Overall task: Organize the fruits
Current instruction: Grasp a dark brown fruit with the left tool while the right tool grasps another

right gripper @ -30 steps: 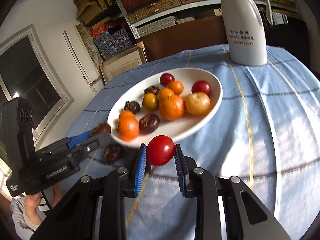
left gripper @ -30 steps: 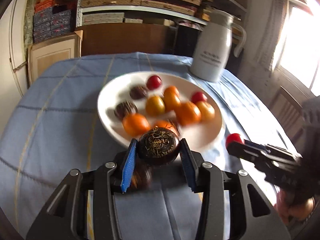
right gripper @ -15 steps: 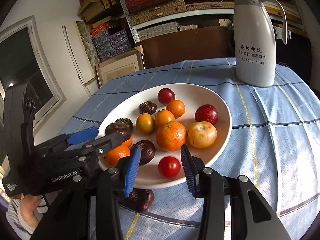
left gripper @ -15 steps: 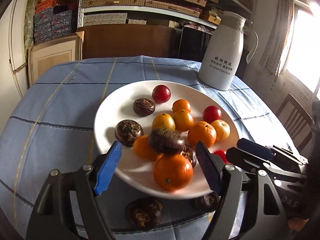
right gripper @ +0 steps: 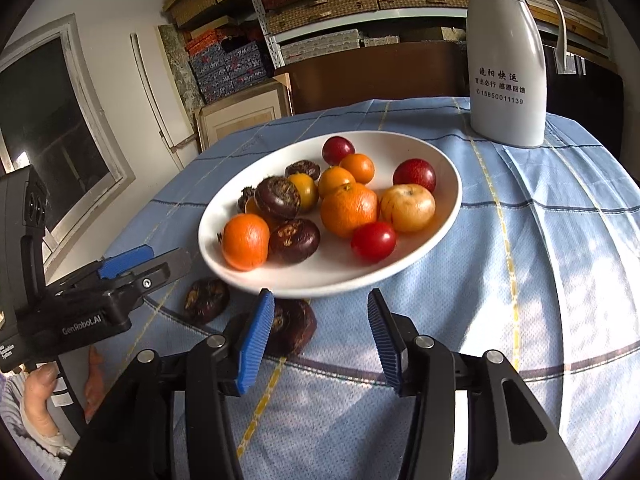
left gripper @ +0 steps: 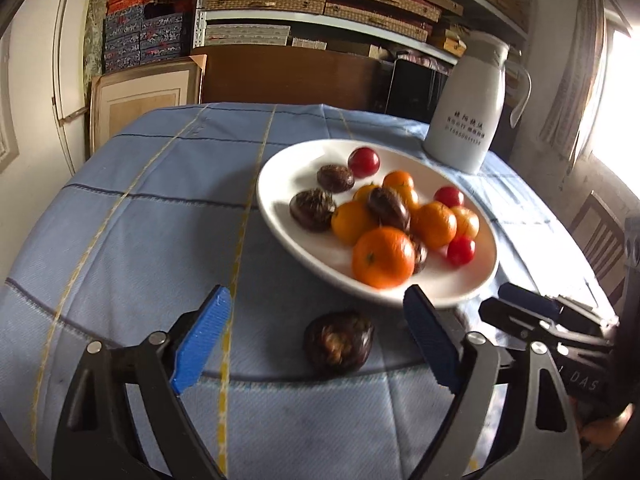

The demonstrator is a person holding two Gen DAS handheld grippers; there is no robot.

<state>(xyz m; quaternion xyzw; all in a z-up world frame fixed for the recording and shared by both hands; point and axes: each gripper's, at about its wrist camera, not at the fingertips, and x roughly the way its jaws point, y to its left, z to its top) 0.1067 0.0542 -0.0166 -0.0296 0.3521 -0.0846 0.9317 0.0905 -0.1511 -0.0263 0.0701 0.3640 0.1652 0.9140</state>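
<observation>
Blue ribbed pads line both pairs of black tongs, and both pairs stand spread with nothing between them, having just been opening. The left tongs (left gripper: 316, 340) hang low over the surface, a dark brown, knobbly round fruit (left gripper: 338, 340) lying on the cloth in the gap ahead of them, untouched. The right tongs (right gripper: 320, 336) sit just beside them; a second dark brown fruit (right gripper: 290, 330) lies at the inner edge of their left pad, and a third (right gripper: 206, 300) rests a little further left, near the left tongs' tip.

Just beyond both pairs sits the shallow white oval plate (right gripper: 444, 168), its near rim almost over the loose fruits. It holds the sorted pile: a large orange mandarin (left gripper: 383, 257) nearest the left tongs, a small glossy red tomato-like fruit (right gripper: 373, 241) nearest the right, more oranges, dark fruits and a pale yellow apple-like fruit (right gripper: 407, 208) behind. Further off stands a white plastic jug (right gripper: 508, 80) on the blue checked tablecloth (left gripper: 140, 220).

The remaining dark fruits look light and firm-shelled but rough and rounded, so they would likely roll; a squeeze across the widest middle, pads level, should hold them best. The red fruits look smooth and easily bruised, calling for a gentler pinch.
</observation>
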